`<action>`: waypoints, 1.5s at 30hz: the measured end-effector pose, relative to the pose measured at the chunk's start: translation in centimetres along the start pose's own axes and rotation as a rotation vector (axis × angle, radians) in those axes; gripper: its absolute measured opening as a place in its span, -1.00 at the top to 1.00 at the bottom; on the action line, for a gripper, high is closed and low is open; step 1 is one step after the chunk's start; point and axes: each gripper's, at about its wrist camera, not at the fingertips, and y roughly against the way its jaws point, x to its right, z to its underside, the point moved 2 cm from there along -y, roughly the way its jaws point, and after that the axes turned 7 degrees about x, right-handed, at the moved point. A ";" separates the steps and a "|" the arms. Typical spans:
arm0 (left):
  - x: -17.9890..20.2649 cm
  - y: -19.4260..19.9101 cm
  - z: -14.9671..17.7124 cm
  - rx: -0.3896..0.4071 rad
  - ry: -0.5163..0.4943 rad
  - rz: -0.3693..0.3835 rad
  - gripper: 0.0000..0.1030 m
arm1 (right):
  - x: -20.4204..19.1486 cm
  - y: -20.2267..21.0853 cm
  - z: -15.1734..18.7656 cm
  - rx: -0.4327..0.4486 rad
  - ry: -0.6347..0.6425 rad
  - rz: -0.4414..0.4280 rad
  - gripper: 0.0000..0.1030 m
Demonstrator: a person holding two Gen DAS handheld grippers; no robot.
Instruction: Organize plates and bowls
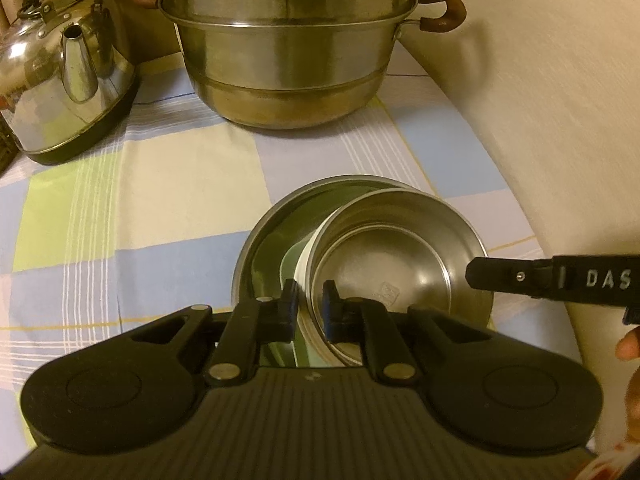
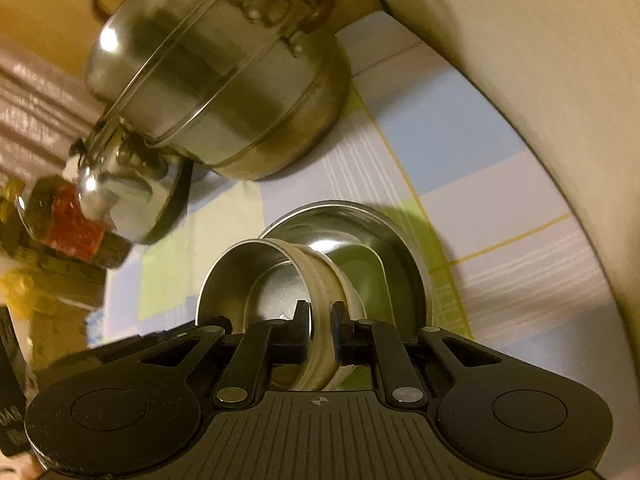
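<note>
A small steel bowl (image 1: 400, 256) with a white outer wall sits tilted inside a larger shallow steel plate (image 1: 264, 248) on the checked tablecloth. My left gripper (image 1: 310, 304) is shut on the small bowl's near-left rim. My right gripper (image 2: 322, 324) is shut on the same bowl's (image 2: 256, 280) white rim from the other side; its finger (image 1: 504, 276) shows at the right in the left wrist view. The larger plate (image 2: 360, 232) lies under and behind the bowl in the right wrist view.
A big stacked steel steamer pot (image 1: 288, 40) stands at the back of the table. A steel kettle (image 1: 68, 76) stands at the back left. A cream wall (image 1: 560, 120) curves along the right edge. The pot (image 2: 224, 72) and kettle (image 2: 132, 184) also show in the right wrist view.
</note>
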 end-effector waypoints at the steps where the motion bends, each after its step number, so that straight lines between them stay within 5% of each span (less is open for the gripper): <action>1: -0.1 0.3 0.0 0.007 -0.003 0.004 0.79 | -0.4 0.3 0.2 0.016 0.024 0.006 0.69; 3: -0.2 1.1 0.0 0.029 -0.018 0.003 0.79 | -1.2 1.1 0.5 0.055 0.056 0.013 0.31; 5: -0.4 2.3 0.0 0.059 -0.037 0.006 0.74 | -2.1 2.3 1.1 0.105 0.084 0.015 0.17; 18: -2.9 14.2 6.2 0.254 -0.176 0.041 0.21 | -6.9 10.1 12.3 0.323 0.208 0.132 0.14; 23: -3.6 16.9 10.7 0.254 -0.211 0.065 0.15 | -8.0 12.0 16.8 0.312 0.192 0.141 0.14; 31: -5.1 20.4 16.2 0.197 -0.118 0.071 0.16 | -9.1 14.9 22.1 0.280 0.265 0.163 0.14; 45: -0.9 24.5 23.6 0.141 -0.025 0.031 0.16 | -6.6 19.1 27.4 0.164 0.285 0.096 0.14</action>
